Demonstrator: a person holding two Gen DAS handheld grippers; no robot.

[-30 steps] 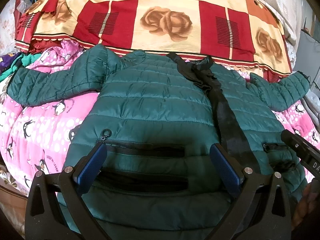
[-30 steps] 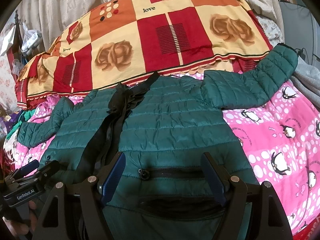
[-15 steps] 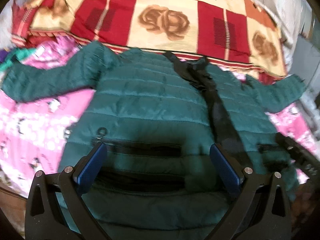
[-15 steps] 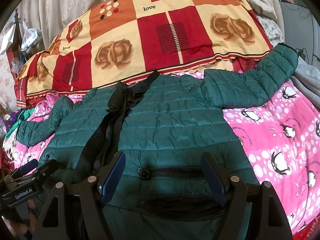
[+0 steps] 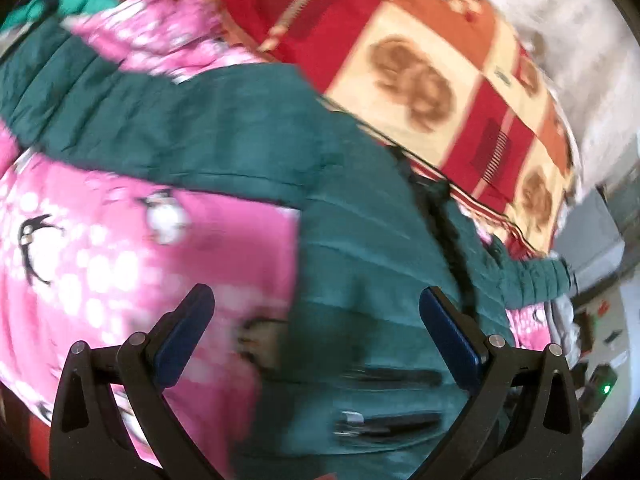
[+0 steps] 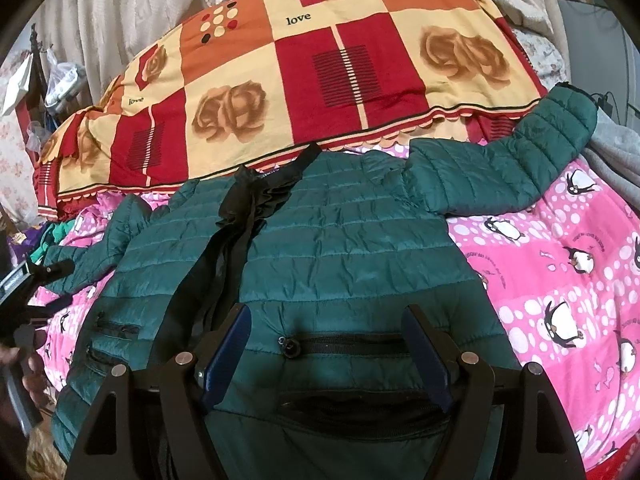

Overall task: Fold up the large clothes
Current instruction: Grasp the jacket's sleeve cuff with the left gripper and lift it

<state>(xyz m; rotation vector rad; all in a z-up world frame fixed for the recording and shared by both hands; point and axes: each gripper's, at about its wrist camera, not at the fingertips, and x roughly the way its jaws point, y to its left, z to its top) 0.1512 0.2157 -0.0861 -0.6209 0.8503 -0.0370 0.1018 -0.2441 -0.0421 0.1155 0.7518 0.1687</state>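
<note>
My left claw (image 5: 316,328) and right claw (image 6: 326,354) both gape wide, holding nothing, above a green puffer jacket (image 6: 340,256) spread flat on the pink penguin blanket (image 6: 560,280) on the bed.

Jacket (image 6: 344,256): I am looking at a dark green quilted puffer, lying flat and face up, hem toward me.
Front: it is lying open, black lining (image 6: 236,232) showing down the middle.
Sleeves: both are stretching out sideways, the right sleeve (image 6: 516,160) angling up and away.
Pockets: a black zipped pocket (image 6: 348,344) is sitting near the hem.
</note>
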